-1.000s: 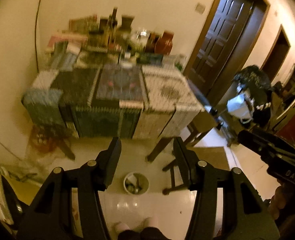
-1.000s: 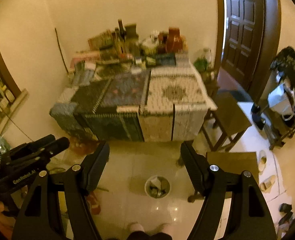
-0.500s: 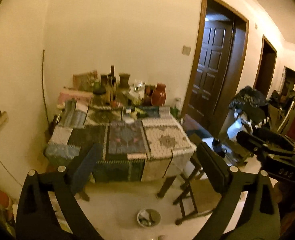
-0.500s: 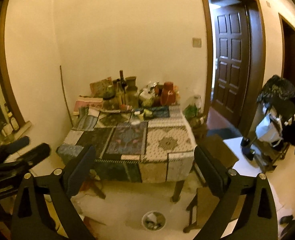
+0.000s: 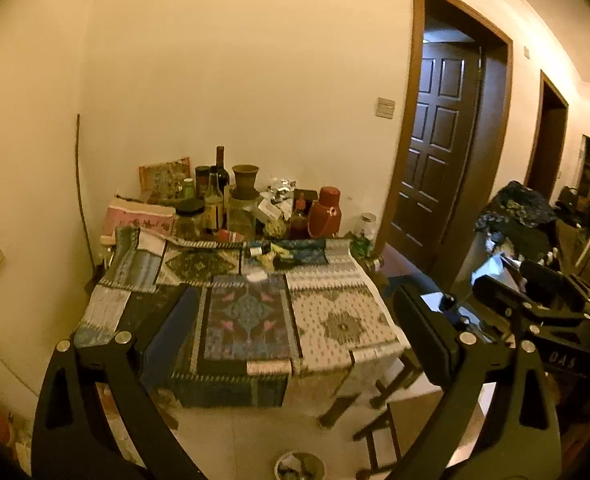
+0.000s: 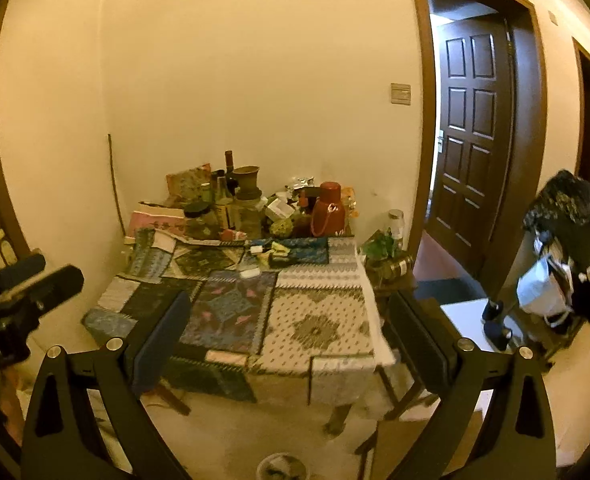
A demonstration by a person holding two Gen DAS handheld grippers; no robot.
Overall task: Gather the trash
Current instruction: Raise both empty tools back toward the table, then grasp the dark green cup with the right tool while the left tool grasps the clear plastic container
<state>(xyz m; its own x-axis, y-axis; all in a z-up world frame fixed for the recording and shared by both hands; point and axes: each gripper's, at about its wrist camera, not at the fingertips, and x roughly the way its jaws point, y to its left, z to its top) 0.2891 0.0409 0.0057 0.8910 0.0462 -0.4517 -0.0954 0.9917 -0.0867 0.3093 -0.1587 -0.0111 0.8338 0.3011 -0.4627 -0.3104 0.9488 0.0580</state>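
Both grippers hang in the air in front of a table (image 5: pixel 335 280) covered in patchwork cloths, well short of it and touching nothing. The left gripper (image 5: pixel 295 328) has its jaws spread wide, and the space between them holds nothing but the view of the tabletop. The right gripper (image 6: pixel 291 324) is spread just as wide and is equally bare; in the left wrist view its black body shows at the right edge. The trash lies toward the far side of the table, just in front of a crowd of bottles and jars: a small white scrap (image 5: pixel 256 276) rests on the cloth near the middle, and a few crumpled wrappers (image 6: pixel 274 249) lie just beyond it beside a blue cloth. Behind these stand a red flask (image 5: pixel 326 213), a dark wine bottle (image 5: pixel 220 168) and a brown clay vase (image 5: pixel 245 179), all close to the far wall. On the floor near the person, below the table's near edge, sits a small round waste bin (image 5: pixel 300 466) with some rubbish already in it. A wooden stool (image 5: pixel 379 436) stands to the right of the bin, and a dark panelled door (image 6: pixel 475 128) stands open in the far right wall.
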